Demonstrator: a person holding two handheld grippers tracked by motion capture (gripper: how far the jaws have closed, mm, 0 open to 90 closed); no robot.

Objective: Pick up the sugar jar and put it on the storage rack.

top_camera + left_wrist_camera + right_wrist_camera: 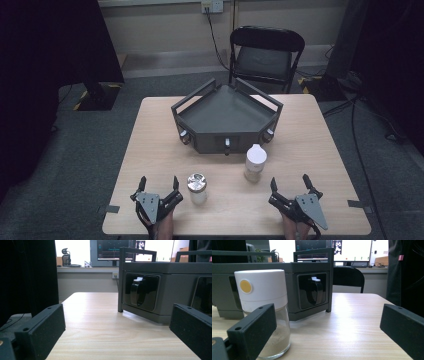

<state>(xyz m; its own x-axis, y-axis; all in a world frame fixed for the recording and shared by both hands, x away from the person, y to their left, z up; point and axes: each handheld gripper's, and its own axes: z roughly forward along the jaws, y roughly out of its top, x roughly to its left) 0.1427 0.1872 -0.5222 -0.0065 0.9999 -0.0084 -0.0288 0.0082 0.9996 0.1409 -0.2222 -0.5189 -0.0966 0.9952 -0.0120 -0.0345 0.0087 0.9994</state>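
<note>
Jars untouched so far, all handling still ahead by my read.

High view: steel-lid jar point(197, 188) just right of left gripper point(159, 187), white-cap jar point(255, 162) ahead of right gripper point(289, 184), both upright, near grey tray point(227, 116). Both jaw pairs wide apart, empty.

Left gripper view: tray front, bare table point(105, 325).

Right gripper view: white-cap jar beside its left jaw, glass, pale powder low inside, yellow dot on cap.

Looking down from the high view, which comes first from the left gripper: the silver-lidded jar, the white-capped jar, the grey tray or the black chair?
From the left gripper, nearest first:
1. Silver-lidded jar, just to its right on the table.
2. White-capped jar, farther right, nearer the right gripper.
3. Grey tray, mid-table beyond both jars.
4. Black chair, behind the table's far edge.
</note>
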